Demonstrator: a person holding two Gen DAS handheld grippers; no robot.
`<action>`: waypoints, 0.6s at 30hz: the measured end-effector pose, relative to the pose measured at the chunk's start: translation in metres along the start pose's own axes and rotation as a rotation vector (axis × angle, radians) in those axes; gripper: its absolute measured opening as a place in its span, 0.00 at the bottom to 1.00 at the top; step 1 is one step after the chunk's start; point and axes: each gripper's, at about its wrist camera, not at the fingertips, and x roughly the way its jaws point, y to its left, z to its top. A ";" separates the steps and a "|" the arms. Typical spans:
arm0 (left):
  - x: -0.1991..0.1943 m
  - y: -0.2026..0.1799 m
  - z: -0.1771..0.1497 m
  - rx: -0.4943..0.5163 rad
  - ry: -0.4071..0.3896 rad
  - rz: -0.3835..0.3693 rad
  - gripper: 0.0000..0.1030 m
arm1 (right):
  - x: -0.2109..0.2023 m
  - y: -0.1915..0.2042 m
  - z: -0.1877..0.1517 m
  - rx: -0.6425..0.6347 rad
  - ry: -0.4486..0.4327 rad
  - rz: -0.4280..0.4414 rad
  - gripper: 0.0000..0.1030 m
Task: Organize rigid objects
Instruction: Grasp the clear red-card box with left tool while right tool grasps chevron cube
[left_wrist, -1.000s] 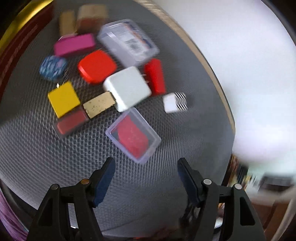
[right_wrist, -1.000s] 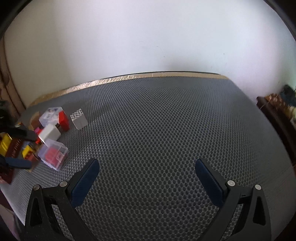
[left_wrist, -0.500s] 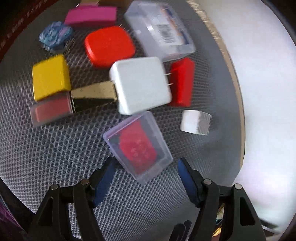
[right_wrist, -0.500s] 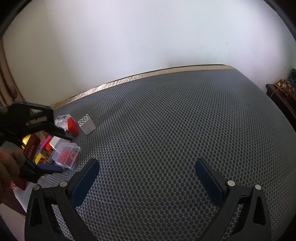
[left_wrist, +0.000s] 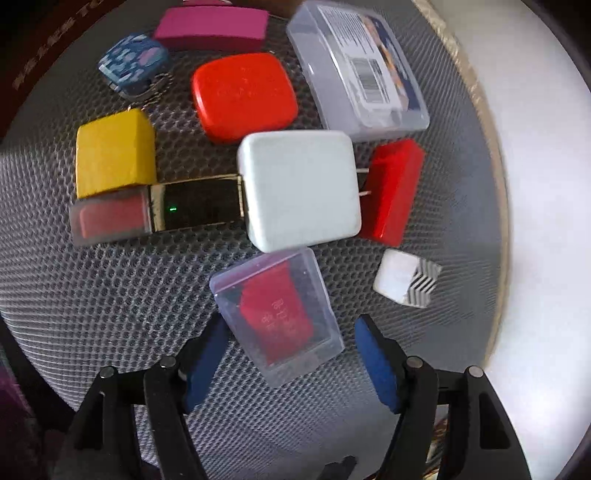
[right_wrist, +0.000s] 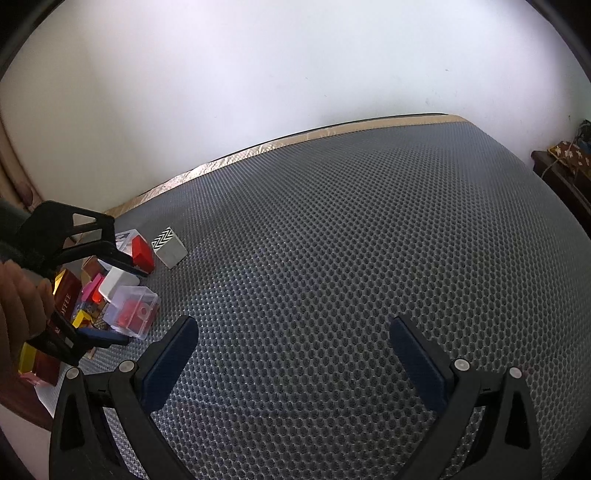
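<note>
Left gripper (right_wrist: 123, 295) jaws partly hide cluttered blocks (right_wrist: 92, 295).

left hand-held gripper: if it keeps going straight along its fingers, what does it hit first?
Most likely the small clear case with the red insert. It already sits between the fingers of the left hand-held gripper, whose jaws have just been closing but do not yet press it. Beyond it lies the white charger. Depth is uncertain.

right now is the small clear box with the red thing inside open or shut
Shut: the small clear box has its lid flat on top, red contents sealed inside.
</note>
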 end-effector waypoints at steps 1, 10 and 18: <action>0.006 -0.011 0.001 0.011 0.007 0.050 0.58 | 0.001 0.000 0.000 0.002 0.002 0.000 1.00; -0.066 -0.068 0.016 0.092 0.018 0.087 0.53 | 0.002 -0.011 0.002 0.055 0.028 0.004 1.00; -0.096 -0.064 -0.008 0.398 0.000 0.018 0.53 | 0.002 -0.022 0.006 0.085 0.047 0.019 1.00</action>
